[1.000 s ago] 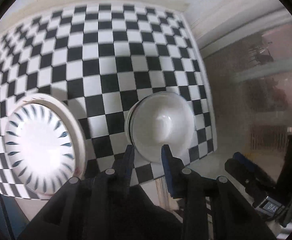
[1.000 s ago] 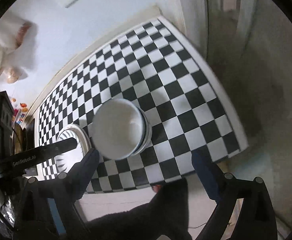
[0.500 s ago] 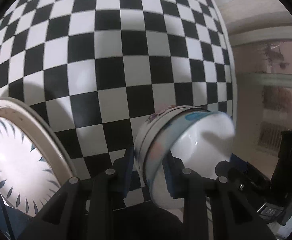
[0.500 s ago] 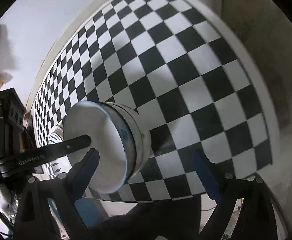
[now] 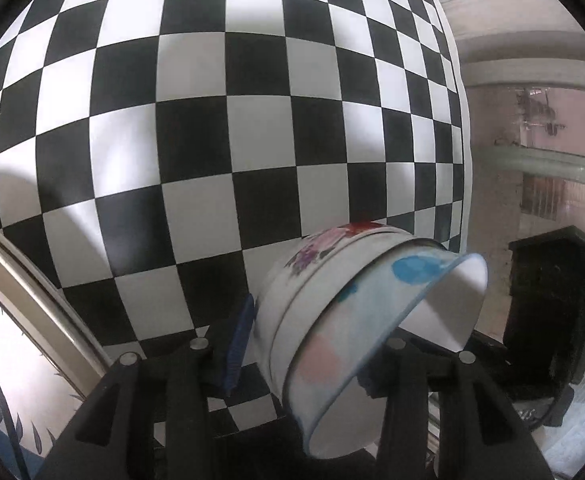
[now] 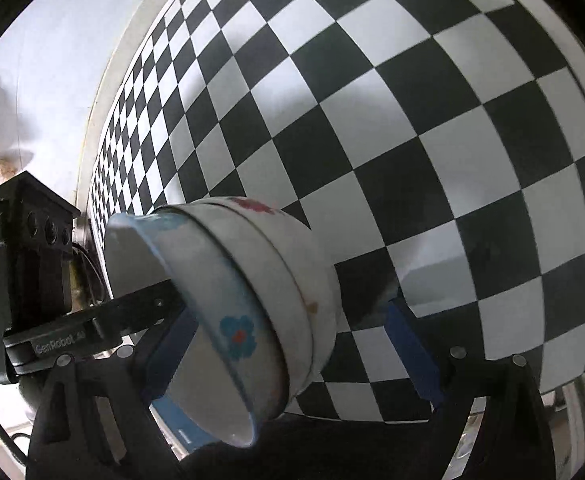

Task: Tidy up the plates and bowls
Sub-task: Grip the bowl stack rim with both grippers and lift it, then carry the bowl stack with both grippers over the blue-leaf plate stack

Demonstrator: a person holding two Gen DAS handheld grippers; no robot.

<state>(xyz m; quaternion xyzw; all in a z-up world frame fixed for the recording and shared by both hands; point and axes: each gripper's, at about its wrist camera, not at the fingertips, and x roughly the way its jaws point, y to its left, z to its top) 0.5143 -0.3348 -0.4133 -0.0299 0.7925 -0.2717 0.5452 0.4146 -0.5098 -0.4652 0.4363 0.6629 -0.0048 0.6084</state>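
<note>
A stack of nested white bowls (image 5: 332, 320) with flower prints and a blue-rimmed bowl on top stands tipped on its edge on the checkered table (image 5: 252, 120). My left gripper (image 5: 316, 350) holds the stack's wall. One blue pad lies against the outside and the other finger is hidden inside the bowl. Its jaws are opening. In the right wrist view the stack (image 6: 260, 280) lies between the wide jaws of my right gripper (image 6: 288, 328), which are closing. Its right pad stands apart from the bowls. The left gripper's finger (image 6: 132, 312) reaches into the top bowl.
A large cream-rimmed plate (image 5: 32, 292) with a dark leaf pattern lies at the lower left, close to the left gripper. The table's right edge (image 5: 466, 160) runs just behind the bowls. The checkered top (image 6: 412, 120) stretches away beyond the stack.
Both grippers have come down onto the bowls. The left one took the stack's rim and tipped it up, and its jaws now stand wider. The right one now straddles the stack.
</note>
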